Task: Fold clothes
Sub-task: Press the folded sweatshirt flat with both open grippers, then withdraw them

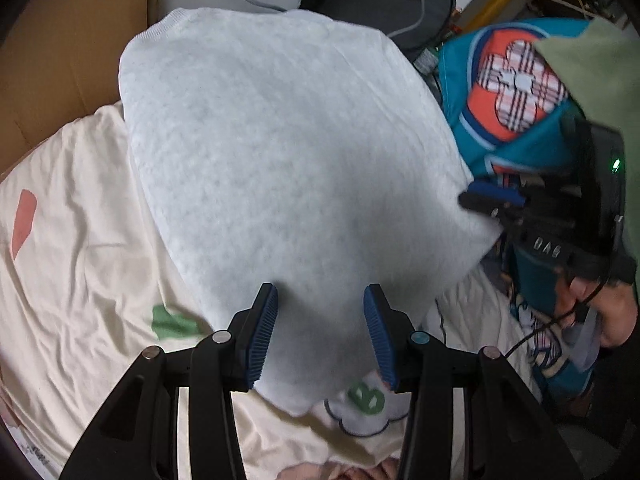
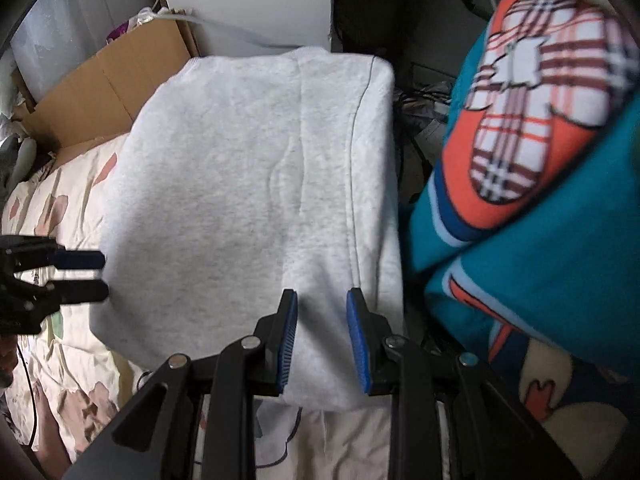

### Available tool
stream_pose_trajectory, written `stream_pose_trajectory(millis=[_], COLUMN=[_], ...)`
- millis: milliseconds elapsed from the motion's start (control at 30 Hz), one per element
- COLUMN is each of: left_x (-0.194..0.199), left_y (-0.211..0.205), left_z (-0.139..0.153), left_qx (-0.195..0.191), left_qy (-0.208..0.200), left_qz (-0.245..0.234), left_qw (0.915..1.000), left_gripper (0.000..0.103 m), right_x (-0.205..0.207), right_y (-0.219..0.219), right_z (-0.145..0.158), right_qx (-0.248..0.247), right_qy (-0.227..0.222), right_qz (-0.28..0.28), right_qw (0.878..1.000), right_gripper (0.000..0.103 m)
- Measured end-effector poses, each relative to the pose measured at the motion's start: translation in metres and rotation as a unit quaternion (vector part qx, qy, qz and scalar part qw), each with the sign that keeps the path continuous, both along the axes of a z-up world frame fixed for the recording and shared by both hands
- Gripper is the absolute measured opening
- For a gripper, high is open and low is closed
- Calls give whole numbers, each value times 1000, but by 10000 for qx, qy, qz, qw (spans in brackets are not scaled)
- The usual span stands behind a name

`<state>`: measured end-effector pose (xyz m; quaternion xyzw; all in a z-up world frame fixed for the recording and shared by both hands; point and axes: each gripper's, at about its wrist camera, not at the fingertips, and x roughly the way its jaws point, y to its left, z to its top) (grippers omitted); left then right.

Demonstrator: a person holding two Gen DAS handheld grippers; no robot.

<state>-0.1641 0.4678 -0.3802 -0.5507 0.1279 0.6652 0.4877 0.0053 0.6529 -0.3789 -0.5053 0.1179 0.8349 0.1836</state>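
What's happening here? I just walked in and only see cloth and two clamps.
A person is folding a light grey sweatshirt on a bed with a cream printed sheet. Each hand holds a tool: the left tool and the right tool both pinch the near edge of the grey fabric, holding it up over the sheet. A teal blanket with an orange plaid patch lies bunched on the right.

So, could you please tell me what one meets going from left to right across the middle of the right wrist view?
Left gripper → cream patterned bedsheet → folded grey sweatshirt → teal blanket with orange plaid print.
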Motion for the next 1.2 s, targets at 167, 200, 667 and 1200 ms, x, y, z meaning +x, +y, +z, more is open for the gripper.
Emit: stream_pose_trajectory(millis=[167,200,667,1200], left_x=[-1,-3,-14,6], left_y=[-19,-22,-44,-41], left_z=[-2,-3,-41,-10], left_qx=[44,54,-17,-585], left_qy=[-97,-105,-932,-645], left_qz=[227,286,846,222], left_qw=[9997,9995,9920,9960], left_gripper=[45,45,46,81], right_x=[11,11,17,25], right_y=[-10,-12,-38,-28], right_z=[18,20,-15,-13], right_qx=[-8,-9,-145,-350], right_qy=[264,289,-17,-197], right_qz=[64,66,108,-408], right_qw=[9996,9996,9998,9984], right_gripper=[24,24,24,45])
